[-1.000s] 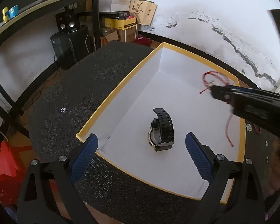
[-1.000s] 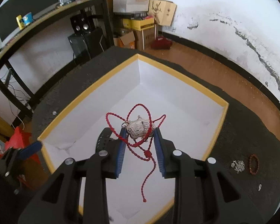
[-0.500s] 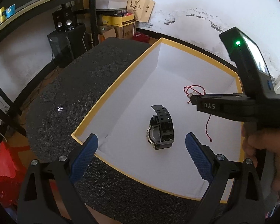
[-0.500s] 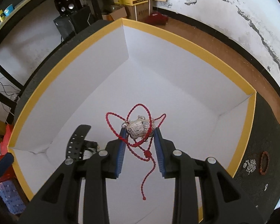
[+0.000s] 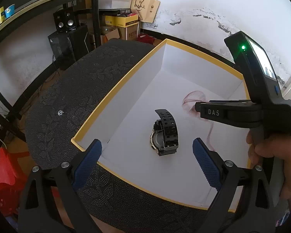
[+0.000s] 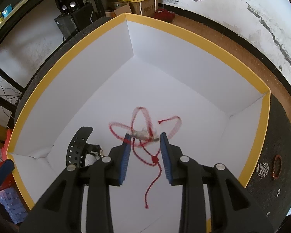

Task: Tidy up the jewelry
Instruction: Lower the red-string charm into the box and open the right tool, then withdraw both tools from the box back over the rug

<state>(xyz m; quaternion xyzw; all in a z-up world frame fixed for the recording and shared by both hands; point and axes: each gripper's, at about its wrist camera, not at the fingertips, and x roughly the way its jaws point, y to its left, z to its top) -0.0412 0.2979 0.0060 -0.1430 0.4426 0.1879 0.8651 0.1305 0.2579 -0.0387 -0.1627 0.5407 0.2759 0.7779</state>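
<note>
Overhead from the left wrist view, a dark beaded-pattern tablecloth [image 5: 71,104] carries the yellow-rimmed white cardboard box [image 5: 114,95], with black speakers [image 5: 66,22] under a desk by the stained wall. The left gripper [image 5: 147,161] is spread wide, holding nothing, above a black rubber-strapped watch [image 5: 164,134] on the box floor. From the right wrist view, the right gripper [image 6: 145,137] has its jaws parted; the blurred red cord necklace with silver pendant [image 6: 143,134] sits between them, whether touching cannot be told. A dark red bead bracelet [image 6: 277,166] lies outside.
</note>
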